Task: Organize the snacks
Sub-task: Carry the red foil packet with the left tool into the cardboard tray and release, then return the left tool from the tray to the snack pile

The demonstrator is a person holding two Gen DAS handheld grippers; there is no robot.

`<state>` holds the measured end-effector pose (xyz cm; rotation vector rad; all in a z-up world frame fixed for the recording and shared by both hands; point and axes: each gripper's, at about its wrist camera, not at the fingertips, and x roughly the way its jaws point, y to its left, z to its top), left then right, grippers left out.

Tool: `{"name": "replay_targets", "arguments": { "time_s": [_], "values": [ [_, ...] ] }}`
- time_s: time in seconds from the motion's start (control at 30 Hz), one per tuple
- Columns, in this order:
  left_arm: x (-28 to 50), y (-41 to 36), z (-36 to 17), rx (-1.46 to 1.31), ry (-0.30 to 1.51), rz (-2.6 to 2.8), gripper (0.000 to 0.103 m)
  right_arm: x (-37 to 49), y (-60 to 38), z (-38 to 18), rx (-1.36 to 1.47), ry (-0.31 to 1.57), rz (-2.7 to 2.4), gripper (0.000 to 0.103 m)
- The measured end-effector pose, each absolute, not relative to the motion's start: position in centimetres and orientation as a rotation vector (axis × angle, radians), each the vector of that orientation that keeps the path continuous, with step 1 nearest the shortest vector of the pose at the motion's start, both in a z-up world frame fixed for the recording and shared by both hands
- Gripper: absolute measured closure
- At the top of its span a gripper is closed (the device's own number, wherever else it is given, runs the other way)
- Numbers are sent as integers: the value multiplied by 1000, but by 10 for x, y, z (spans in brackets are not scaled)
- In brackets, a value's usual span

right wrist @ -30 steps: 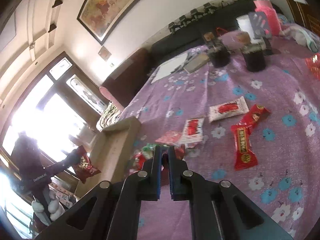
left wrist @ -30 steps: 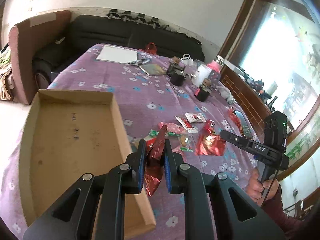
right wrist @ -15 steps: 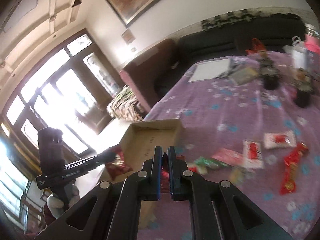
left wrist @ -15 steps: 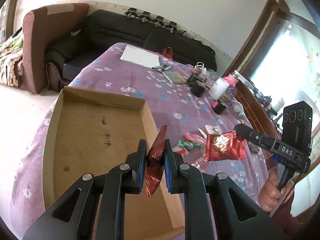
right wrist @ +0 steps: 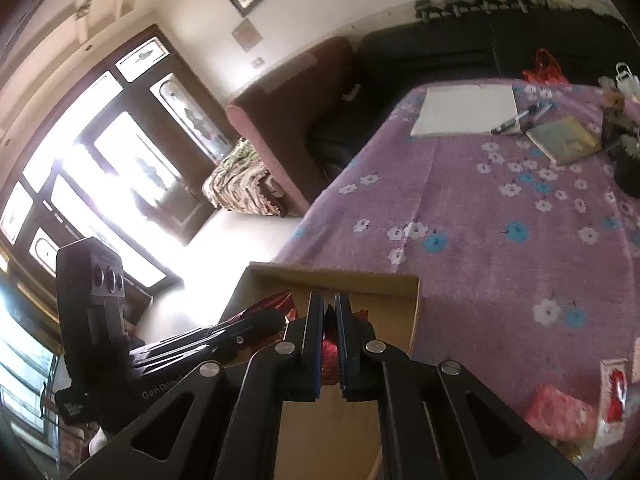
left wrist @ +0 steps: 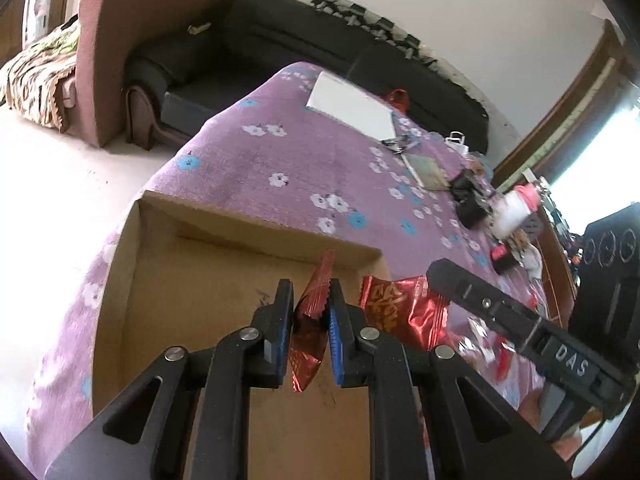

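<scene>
- A shallow cardboard box (left wrist: 168, 304) sits at the near left corner of the table (left wrist: 304, 168), open at the top; the part of its brown floor in view holds no snack, only faint pen marks.
- The left gripper (left wrist: 308, 320) hangs over the box, its blue-padded jaws pinching a red foil packet (left wrist: 314, 304) that stands on edge between them, crinkled, with a serrated top seam and its tail drooping below the pads.
- The right gripper (right wrist: 329, 336) is beside it over the box's right wall, jaws pressed close on a second packet (left wrist: 404, 312), glossy red with gold lettering and a zigzag edge, held clear of the box floor.
- In the right wrist view that second packet shows only as a red sliver between the pads.
- More snacks lie on the purple flowered cloth towards the table's right edge: a pink packet (right wrist: 560, 416) and a white-and-red one (right wrist: 610, 396), just beside each other.
- A white pad (right wrist: 466, 110) with pens (right wrist: 516, 118) and a book (right wrist: 564, 140) lie at the far edge; dark cups (left wrist: 470, 208) and a pink-capped bottle (left wrist: 516, 208) stand near the right edge.
- A black sofa (left wrist: 280, 44) stands beyond the table.
</scene>
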<state>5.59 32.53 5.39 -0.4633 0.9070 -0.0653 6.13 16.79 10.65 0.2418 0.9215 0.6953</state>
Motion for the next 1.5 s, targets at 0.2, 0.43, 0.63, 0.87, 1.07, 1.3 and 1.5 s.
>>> {"name": "replay_targets", "arguments": {
  "time_s": [0.2,0.43,0.63,0.87,1.07,1.3,1.5],
  "values": [
    [66,317,44,-442,931,-50,89,66,172,89,208,943,669,97],
    [62,319,48,-469,950,-38,68,61,167,90,179,942,649,89],
    [42,325,56,-499,925,-1,62,45,170,93,92,913,627,67],
    [16,324,71,-502,877,27,62,27,138,106,143,886,592,62],
    [-7,300,77,-501,860,-29,52,2,84,119,194,830,524,54],
    [-32,262,63,-482,915,-92,49,-26,32,109,221,842,453,54],
    [-52,230,68,-436,901,-144,49,-47,-5,96,203,862,420,54]
  ]
}}
